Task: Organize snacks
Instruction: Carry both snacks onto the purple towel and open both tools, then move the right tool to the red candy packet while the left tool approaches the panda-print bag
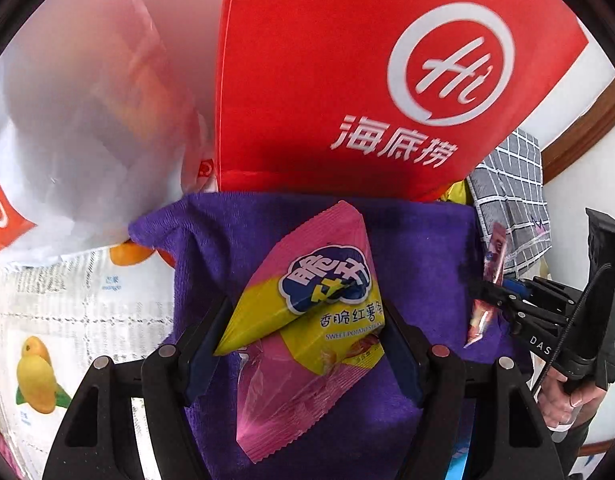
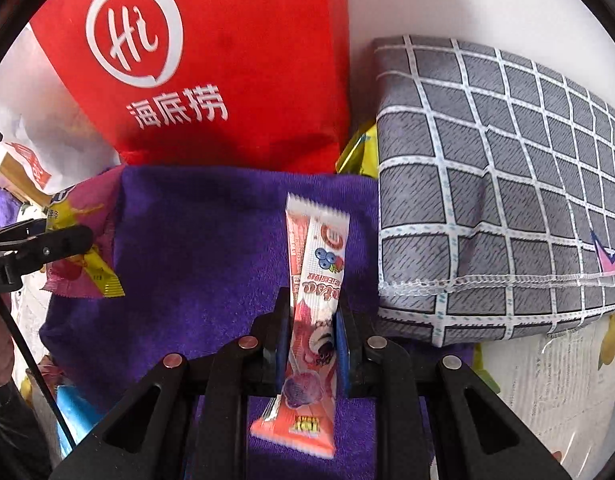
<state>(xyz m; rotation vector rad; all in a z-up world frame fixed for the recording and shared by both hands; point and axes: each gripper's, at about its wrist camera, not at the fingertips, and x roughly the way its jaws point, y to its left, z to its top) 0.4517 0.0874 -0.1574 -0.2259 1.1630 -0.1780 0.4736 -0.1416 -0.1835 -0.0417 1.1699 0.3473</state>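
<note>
My left gripper (image 1: pixel 305 310) is shut on a pink and yellow sweet potato stick packet (image 1: pixel 327 276), which is crumpled between its fingers above a purple towel (image 1: pixel 235 232). In the right wrist view the same packet (image 2: pixel 83 264) shows at the left edge in the left gripper (image 2: pixel 81 236). My right gripper (image 2: pixel 312 306) is shut on a slim pink and white berry snack packet (image 2: pixel 323 256) that stands upright over the purple towel (image 2: pixel 195 248). From the left wrist view the right gripper (image 1: pixel 487 292) and its slim packet (image 1: pixel 494 252) sit at the right.
A red bag (image 1: pixel 327 80) with a white logo stands behind the towel, also the red bag (image 2: pixel 227 60). A white plastic bag (image 1: pixel 87 120) is left of it. A grey checked cloth (image 2: pixel 487 200) lies right of the towel, a yellow wrapper (image 2: pixel 363 152) behind it. A fruit-printed tablecloth (image 1: pixel 67 320) covers the table.
</note>
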